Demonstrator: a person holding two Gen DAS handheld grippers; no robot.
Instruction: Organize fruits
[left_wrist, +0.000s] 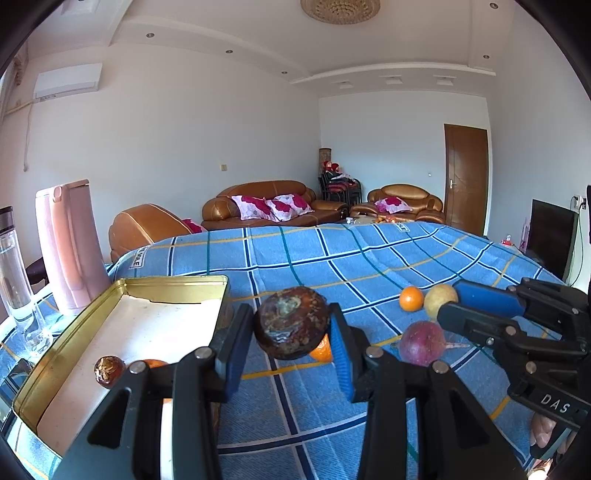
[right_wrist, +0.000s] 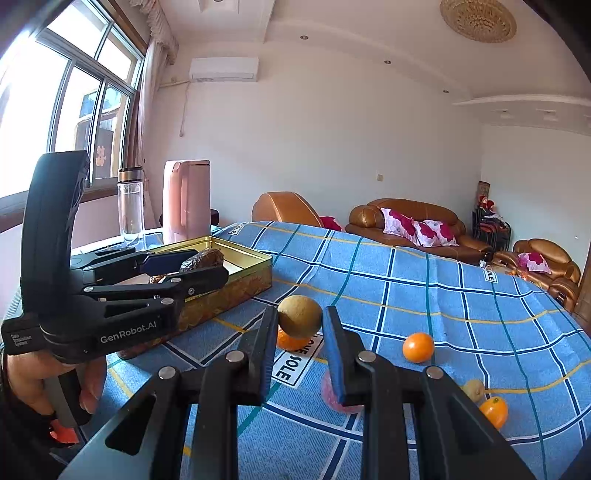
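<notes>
While the left gripper (left_wrist: 291, 328) clamps a dark mottled fruit (left_wrist: 291, 323) just beside the gold tin (left_wrist: 177, 282), the right gripper (right_wrist: 300, 323) pinches a yellowish-brown fruit (right_wrist: 299, 315) above the blue-checked tabletop (right_wrist: 443, 295).

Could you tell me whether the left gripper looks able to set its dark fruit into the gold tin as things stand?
Probably yes: the left gripper holds the dark fruit beside the gold tin, whose top is open.

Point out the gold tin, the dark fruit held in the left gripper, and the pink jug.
gold tin (left_wrist: 173, 281), left wrist view, on its far rim.
dark fruit (left_wrist: 291, 323), left wrist view, on the middle of its mottled skin.
pink jug (right_wrist: 186, 201), right wrist view, on the middle of its body.
</notes>
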